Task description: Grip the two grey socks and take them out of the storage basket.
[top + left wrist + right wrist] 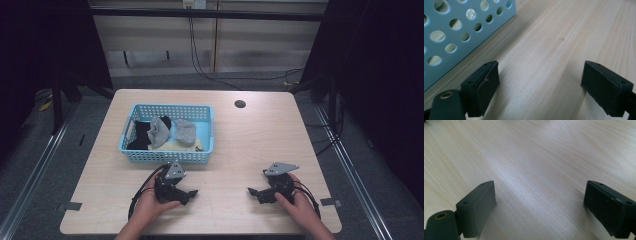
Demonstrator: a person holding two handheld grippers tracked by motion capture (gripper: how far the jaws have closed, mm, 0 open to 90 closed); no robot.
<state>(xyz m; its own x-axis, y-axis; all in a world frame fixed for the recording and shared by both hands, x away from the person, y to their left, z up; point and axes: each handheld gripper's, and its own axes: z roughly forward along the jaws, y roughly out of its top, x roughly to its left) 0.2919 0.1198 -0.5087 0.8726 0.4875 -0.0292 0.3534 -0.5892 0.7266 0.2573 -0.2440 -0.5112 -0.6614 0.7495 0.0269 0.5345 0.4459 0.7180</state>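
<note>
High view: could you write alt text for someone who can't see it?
A person's hands rest two black grippers, the left gripper and the right gripper, on a light wooden table, both open and holding nothing. Behind the left one stands a light blue perforated basket with grey, black and cream cloth items inside.

Legible markings: none. No text, label, brand, number or sign could be read on anything in view.
</note>
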